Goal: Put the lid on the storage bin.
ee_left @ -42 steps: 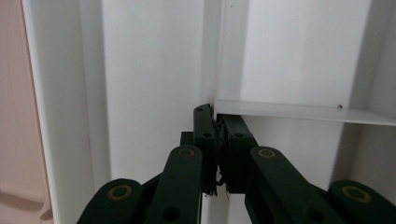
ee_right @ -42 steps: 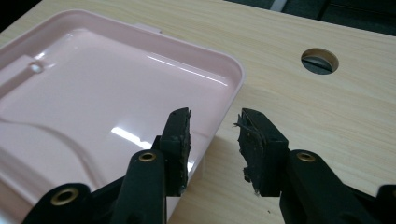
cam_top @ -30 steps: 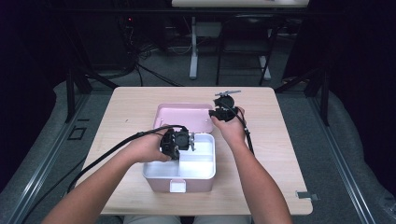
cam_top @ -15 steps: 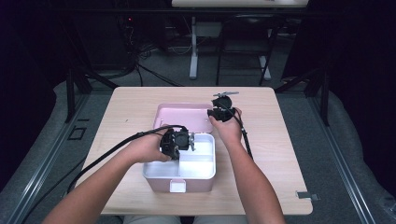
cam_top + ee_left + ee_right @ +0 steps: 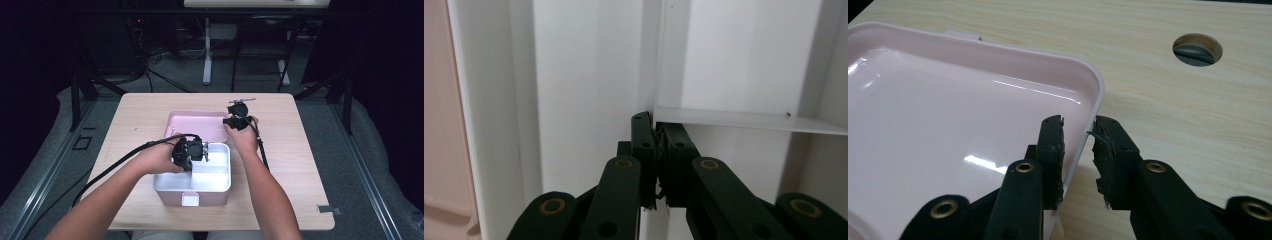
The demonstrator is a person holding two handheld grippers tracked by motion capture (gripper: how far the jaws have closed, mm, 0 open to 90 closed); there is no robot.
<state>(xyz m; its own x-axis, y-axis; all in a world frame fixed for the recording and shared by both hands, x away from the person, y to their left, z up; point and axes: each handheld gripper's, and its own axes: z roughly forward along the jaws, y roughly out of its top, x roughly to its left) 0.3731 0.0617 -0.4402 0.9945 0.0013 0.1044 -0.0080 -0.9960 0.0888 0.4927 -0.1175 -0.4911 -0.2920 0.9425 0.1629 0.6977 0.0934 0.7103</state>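
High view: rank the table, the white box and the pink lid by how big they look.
1. table, largest by far.
2. white box.
3. pink lid, close to the box; hands and the box hide part of it, so these two are uncertain.

light wooden table (image 5: 310, 165) with white-lined pink box (image 5: 192, 192) and pink lid (image 5: 192, 125)

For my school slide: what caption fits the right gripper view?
Right gripper closing its jaws around the pink lid's rim.
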